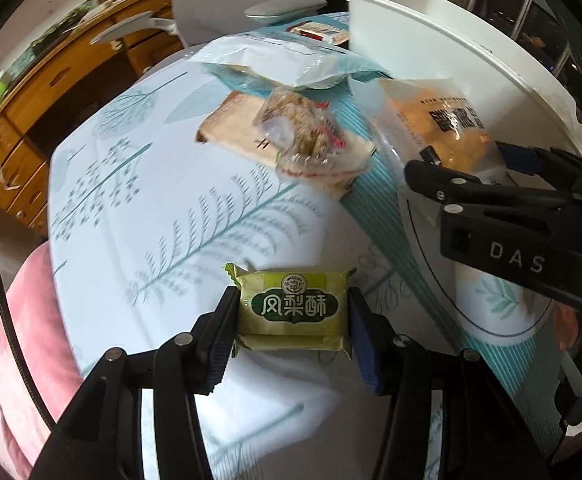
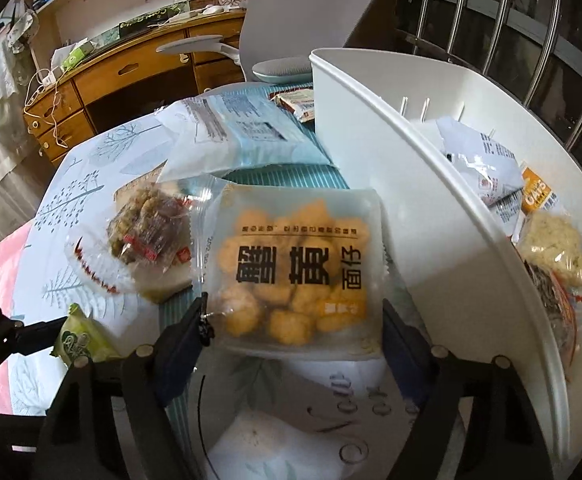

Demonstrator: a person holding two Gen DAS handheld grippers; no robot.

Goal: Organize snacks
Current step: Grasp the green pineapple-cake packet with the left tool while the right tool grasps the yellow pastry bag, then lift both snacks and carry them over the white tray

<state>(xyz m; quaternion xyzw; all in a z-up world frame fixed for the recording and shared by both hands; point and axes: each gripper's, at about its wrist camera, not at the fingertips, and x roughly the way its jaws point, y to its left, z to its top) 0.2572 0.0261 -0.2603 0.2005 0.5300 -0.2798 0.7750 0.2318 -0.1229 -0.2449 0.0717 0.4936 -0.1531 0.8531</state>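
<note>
My left gripper (image 1: 293,316) is shut on a green pineapple-cake packet (image 1: 293,308), held just above the tablecloth. My right gripper (image 2: 295,324) is shut on a clear bag of yellow puff snacks (image 2: 295,272), beside the white bin (image 2: 431,208). The right gripper (image 1: 475,168) and its bag (image 1: 439,124) also show in the left wrist view, against the bin (image 1: 451,60). The green packet (image 2: 81,338) shows at the left of the right wrist view. The bin holds several snack packets (image 2: 487,168).
On the table lie a clear-wrapped nut snack (image 1: 307,132) on a brown packet (image 1: 235,120), a large pale blue bag (image 1: 275,60) and a small red packet (image 1: 323,32). A grey chair (image 2: 303,20) and wooden desk (image 2: 131,64) stand behind. A pink cushion (image 1: 15,340) lies left.
</note>
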